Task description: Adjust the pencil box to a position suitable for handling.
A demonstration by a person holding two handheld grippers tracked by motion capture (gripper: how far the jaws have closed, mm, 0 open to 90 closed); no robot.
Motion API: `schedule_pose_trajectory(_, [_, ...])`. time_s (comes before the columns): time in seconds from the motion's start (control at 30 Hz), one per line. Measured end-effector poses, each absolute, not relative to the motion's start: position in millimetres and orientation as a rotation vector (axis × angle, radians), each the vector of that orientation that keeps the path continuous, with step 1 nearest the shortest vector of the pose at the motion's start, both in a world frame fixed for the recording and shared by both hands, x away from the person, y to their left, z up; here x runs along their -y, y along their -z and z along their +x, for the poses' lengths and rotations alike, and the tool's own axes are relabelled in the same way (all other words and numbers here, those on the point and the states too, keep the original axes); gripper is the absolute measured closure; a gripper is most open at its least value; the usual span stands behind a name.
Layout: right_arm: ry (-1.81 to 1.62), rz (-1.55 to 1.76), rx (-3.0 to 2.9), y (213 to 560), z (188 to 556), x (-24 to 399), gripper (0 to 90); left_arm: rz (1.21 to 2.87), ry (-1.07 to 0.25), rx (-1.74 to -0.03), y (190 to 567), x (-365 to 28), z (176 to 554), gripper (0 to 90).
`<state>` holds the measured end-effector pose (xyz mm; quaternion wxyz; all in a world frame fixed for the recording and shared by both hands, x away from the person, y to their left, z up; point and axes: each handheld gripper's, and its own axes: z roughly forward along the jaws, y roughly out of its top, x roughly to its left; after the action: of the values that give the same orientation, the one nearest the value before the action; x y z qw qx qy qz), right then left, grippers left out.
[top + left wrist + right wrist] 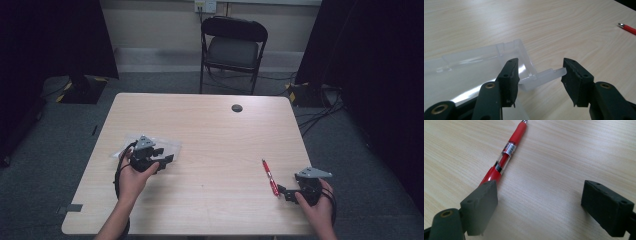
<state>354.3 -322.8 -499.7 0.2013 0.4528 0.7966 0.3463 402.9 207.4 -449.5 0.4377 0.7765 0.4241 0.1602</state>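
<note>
On the wooden table (210, 140), a clear plastic case (469, 65) is seen at nine o'clock, with the left gripper (539, 75) held over its corner, jaws spread apart around a projecting tab. A red pen (506, 155) lies at four o'clock; the right gripper (539, 207) is held wide apart just beside its near end, nothing clasped.
</note>
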Motion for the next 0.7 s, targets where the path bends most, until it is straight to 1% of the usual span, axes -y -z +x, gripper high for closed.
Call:
schedule_pose_trajectory(0.13, [-0.967,1.265,-2.226,499.7,354.3,322.8,13.2,1.953,-0.386,-1.047,447.6,-213.0,395.3,48.1])
schedule_pose_trajectory(0.33, [-0.967,1.265,-2.225,499.7,354.3,322.8,13.2,1.960,-0.333,-1.042,441.9,-226.7,376.2,46.7])
schedule_pose_trajectory(0.43, [-0.967,1.265,-2.226,499.7,354.3,322.8,13.2,1.947,-0.343,-1.035,436.8,-228.2,371.0,42.0])
schedule_pose_trajectory(0.47, [-0.967,1.265,-2.225,499.7,354.3,322.8,13.2,1.938,-0.352,-1.027,432.9,-224.7,370.5,40.0])
schedule_pose_trajectory(0.53, [-0.967,1.265,-2.225,499.7,354.3,322.8,13.2,1.936,-0.362,-1.016,430.9,-219.7,371.8,38.7])
schedule_pose_trajectory(0.7, [-0.968,1.262,-2.226,499.8,354.4,322.8,13.2,1.949,-0.364,-0.987,429.7,-204.3,376.0,39.4])
